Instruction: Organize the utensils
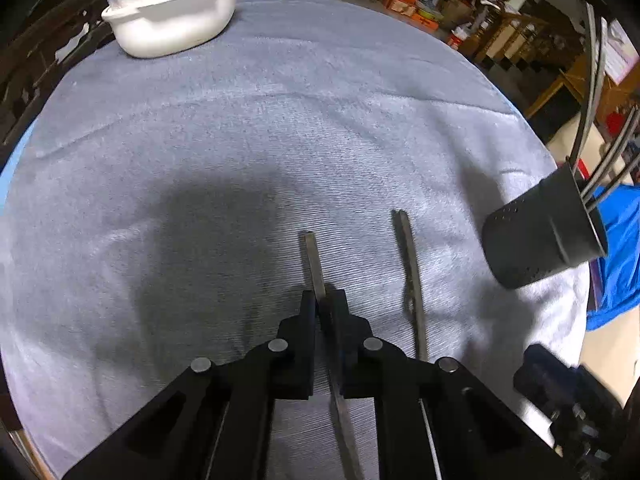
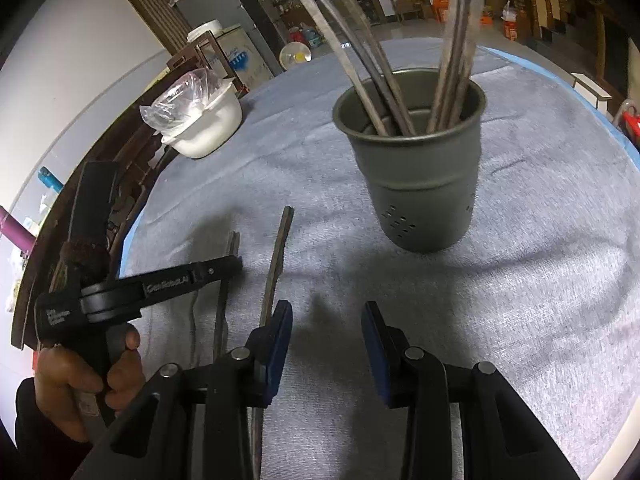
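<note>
My left gripper (image 1: 325, 300) is shut on a flat metal utensil handle (image 1: 314, 264) that lies on the grey cloth. A second metal utensil (image 1: 412, 276) lies just right of it. A dark grey holder cup (image 1: 536, 236) with several utensils in it stands at the right. In the right wrist view the cup (image 2: 416, 184) stands upright ahead. My right gripper (image 2: 326, 324) is open and empty, hovering above the cloth in front of the cup. The second utensil (image 2: 276, 264) lies by its left finger. The left gripper (image 2: 224, 270) shows at the left, on the other utensil (image 2: 222, 320).
A white bowl (image 1: 172, 20) with a clear plastic bag in it stands at the far left of the table; it also shows in the right wrist view (image 2: 204, 128). A grey cloth (image 1: 240, 128) covers the table. A blue fabric (image 1: 620, 248) lies off the right edge.
</note>
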Motion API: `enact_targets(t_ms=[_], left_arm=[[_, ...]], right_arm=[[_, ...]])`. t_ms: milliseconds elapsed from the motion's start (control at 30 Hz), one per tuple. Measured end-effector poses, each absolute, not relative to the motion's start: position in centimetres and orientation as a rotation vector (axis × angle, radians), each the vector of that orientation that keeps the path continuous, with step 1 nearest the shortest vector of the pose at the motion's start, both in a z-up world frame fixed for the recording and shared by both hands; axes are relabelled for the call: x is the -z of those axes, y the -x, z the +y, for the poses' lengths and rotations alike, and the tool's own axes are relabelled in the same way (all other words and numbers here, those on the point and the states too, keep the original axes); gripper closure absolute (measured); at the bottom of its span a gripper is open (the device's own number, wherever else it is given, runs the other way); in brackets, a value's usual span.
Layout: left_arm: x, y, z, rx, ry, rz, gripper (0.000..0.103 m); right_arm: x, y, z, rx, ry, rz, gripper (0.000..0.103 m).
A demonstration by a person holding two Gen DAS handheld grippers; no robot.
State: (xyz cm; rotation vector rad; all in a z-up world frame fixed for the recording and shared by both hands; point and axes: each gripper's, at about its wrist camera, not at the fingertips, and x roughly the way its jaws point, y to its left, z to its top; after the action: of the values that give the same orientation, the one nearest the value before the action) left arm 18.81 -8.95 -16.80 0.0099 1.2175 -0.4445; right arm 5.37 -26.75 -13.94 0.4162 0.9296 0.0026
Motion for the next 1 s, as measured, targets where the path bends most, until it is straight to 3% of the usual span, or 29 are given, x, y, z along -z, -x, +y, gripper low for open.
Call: enact_targets(t_ms=[367, 567, 800, 867, 933, 1000], left_arm=[[17.0, -19.9, -4.8, 0.502, 0.062, 1.271, 0.094], [16.7, -20.2, -3.5, 0.517, 0.139, 1.286, 0.082], [16.3, -20.1, -3.0, 0.525, 0.141, 1.291, 0.082], [16.4, -20.1, -3.3, 0.526, 0.136, 1.302, 0.081], [16.6, -20.3, -3.5, 0.524, 0.139, 1.318, 0.077], [16.9, -20.6, -4.1, 0.503, 0.132, 1.333, 0.076]], right_arm=[[13.9, -10.7, -22.5, -0.049, -0.356, 1.023, 0.063], [15.4, -14.0, -22.1, -0.026, -0.377, 1.110, 0.063], [16.6, -16.4, -21.4, 0.009, -0.321, 1.164, 0.064], [16.7, -16.6, -21.0, 0.019, -0.282, 1.158, 0.072], [16.8, -16.7, -21.0, 0.011, -0.266, 1.159, 0.095], [16.8, -16.5, -21.1, 0.006, -0.259, 1.151, 0.096]])
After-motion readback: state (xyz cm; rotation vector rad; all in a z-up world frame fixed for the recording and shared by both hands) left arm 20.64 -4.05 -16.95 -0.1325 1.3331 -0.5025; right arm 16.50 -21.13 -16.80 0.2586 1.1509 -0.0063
